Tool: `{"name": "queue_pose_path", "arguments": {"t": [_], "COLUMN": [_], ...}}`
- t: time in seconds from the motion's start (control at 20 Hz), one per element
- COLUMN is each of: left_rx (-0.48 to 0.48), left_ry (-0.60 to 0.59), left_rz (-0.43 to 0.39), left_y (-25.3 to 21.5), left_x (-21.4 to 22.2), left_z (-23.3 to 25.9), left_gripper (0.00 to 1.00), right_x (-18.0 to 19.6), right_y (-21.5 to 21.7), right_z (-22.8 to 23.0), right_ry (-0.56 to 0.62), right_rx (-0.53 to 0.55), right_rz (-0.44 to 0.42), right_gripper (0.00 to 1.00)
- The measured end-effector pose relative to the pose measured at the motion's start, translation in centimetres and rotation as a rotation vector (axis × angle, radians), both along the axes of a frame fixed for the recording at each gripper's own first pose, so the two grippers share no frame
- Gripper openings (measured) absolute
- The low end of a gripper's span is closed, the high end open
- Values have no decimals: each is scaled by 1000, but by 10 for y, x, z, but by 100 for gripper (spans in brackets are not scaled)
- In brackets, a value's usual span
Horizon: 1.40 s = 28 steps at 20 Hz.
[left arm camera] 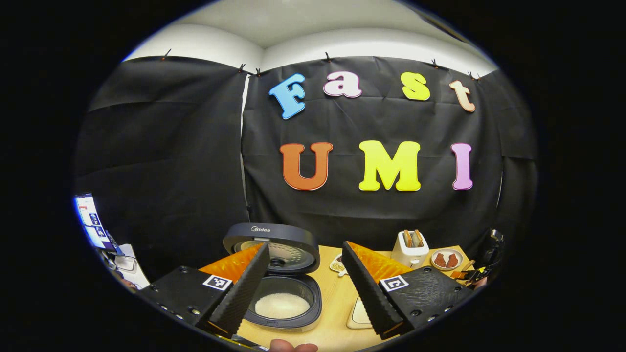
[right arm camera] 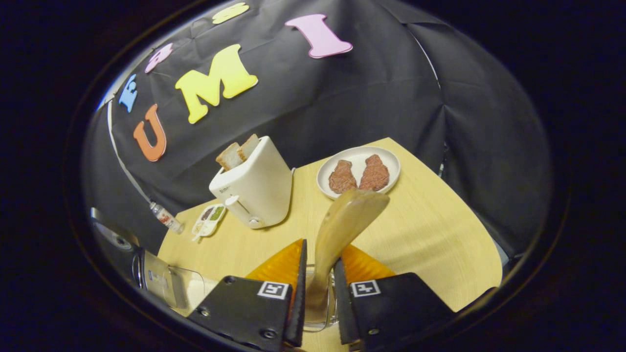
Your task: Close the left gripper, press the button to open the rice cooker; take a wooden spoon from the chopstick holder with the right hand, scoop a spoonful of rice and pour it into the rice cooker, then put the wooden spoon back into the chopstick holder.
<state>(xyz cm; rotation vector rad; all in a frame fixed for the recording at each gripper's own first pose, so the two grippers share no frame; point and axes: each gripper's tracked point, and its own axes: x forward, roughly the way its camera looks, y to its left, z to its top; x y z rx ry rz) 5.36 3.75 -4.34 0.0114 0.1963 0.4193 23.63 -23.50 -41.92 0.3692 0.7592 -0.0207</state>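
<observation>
The rice cooker point(left arm camera: 284, 298) stands open, its lid point(left arm camera: 274, 247) tipped up and white rice lying in the pot. My left gripper point(left arm camera: 305, 288) hovers over it, open, its fingers spread wide with nothing between them. My right gripper point(right arm camera: 318, 293) is shut on the handle of the wooden spoon point(right arm camera: 349, 212), whose empty bowl points up toward the plate. The handle's lower end sits in the clear chopstick holder point(right arm camera: 332, 313) right under the fingers. Part of the cooker point(right arm camera: 113, 235) shows at the left edge of the right gripper view.
A white toaster point(right arm camera: 257, 188) holding bread slices stands at the back of the wooden table point(right arm camera: 430, 234), next to a plate point(right arm camera: 359, 168) with two brown patties. A small sectioned dish point(right arm camera: 209, 219), a little bottle point(right arm camera: 166, 217) and a clear box point(right arm camera: 168, 283) of rice lie to the left.
</observation>
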Motion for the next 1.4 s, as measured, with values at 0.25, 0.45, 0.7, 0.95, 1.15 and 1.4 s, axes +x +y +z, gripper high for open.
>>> {"name": "queue_pose_path", "arguments": {"t": [0.25,0.45,0.7,0.95,1.15,1.4], "left_rx": [-3,-1,-15,-6,-8,-22], "left_ry": [-15,-41,-70,-57,-45,-35], "left_rz": [-7,-27,-56,-85,-103,-94], "left_y": [7,15,29,52,68,93], "left_x": [-5,-13,-23,-39,-51,-65], "left_z": [2,5,9,3,1,-2], "left_gripper": [95,95,94,95,94,94], "right_x": [-18,-21,-31,-48,-57,-66], "right_y": [7,12,44,127,188,226], "right_z": [24,67,145,178,159,89], "right_ry": [-3,-60,-159,-190,-185,-153], "right_rx": [-2,-72,-153,-150,-139,-292], "right_rz": [-25,-35,-19,35,81,150], "right_gripper": [20,15,11,11,11,11]}}
